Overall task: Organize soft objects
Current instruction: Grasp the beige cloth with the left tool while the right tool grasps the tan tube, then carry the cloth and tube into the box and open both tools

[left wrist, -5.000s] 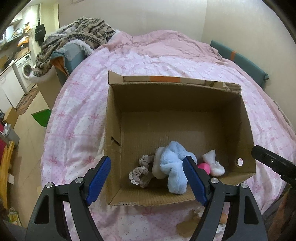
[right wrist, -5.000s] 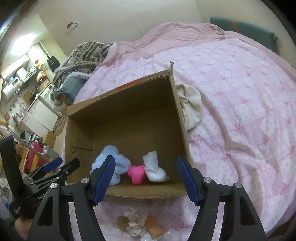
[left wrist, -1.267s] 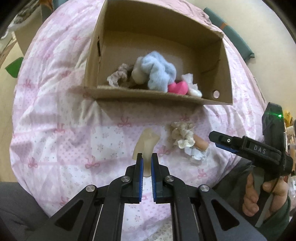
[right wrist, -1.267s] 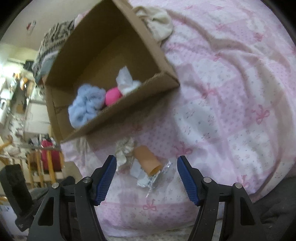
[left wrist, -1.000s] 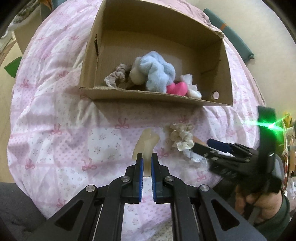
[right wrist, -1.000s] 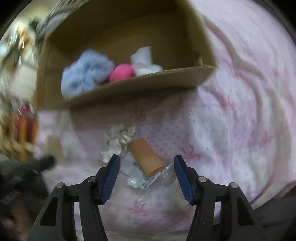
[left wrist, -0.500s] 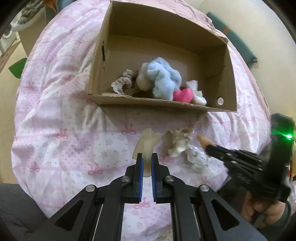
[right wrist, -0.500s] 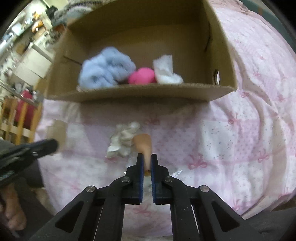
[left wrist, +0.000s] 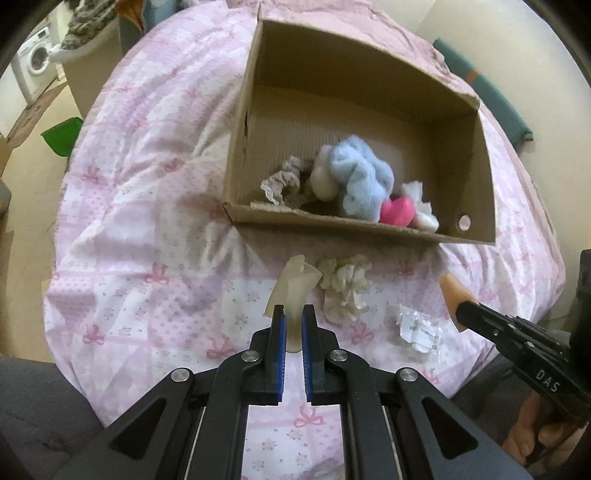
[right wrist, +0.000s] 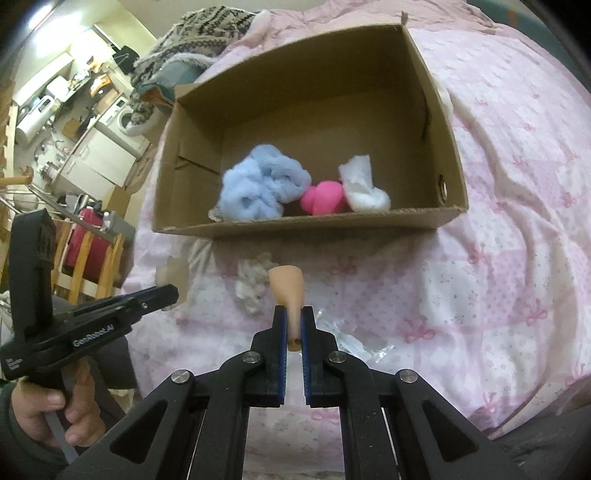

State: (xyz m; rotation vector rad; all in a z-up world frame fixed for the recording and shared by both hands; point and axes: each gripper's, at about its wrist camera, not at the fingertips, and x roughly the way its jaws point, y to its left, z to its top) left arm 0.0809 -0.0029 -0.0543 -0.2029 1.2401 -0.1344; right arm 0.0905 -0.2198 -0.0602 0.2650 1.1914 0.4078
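A cardboard box (left wrist: 255, 110) (right wrist: 436, 122) lies on the pink bed and holds a light blue fluffy piece (left wrist: 360, 177) (right wrist: 264, 181), a pink ball (left wrist: 397, 210) (right wrist: 323, 197), a white piece (right wrist: 360, 184) and a beige scrunchie (left wrist: 282, 182). My left gripper (left wrist: 291, 319) is shut on a pale cream soft piece (left wrist: 293, 288), held above the bed in front of the box. My right gripper (right wrist: 293, 321) is shut on a peach soft piece (right wrist: 288, 288) (left wrist: 452, 291), also in front of the box. A cream scrunchie (left wrist: 345, 284) (right wrist: 251, 284) lies on the bed between them.
A crumpled clear wrapper (left wrist: 419, 326) lies on the bedspread (left wrist: 147, 221) near the front edge. A patterned blanket (right wrist: 199, 33) is heaped beyond the box. A green bin (left wrist: 62, 134) and a washing machine (left wrist: 35, 62) stand on the floor at left.
Both grippers have lifted and moved toward the box with their pieces. Earlier the right gripper was open over the peach piece and has since shut on it.
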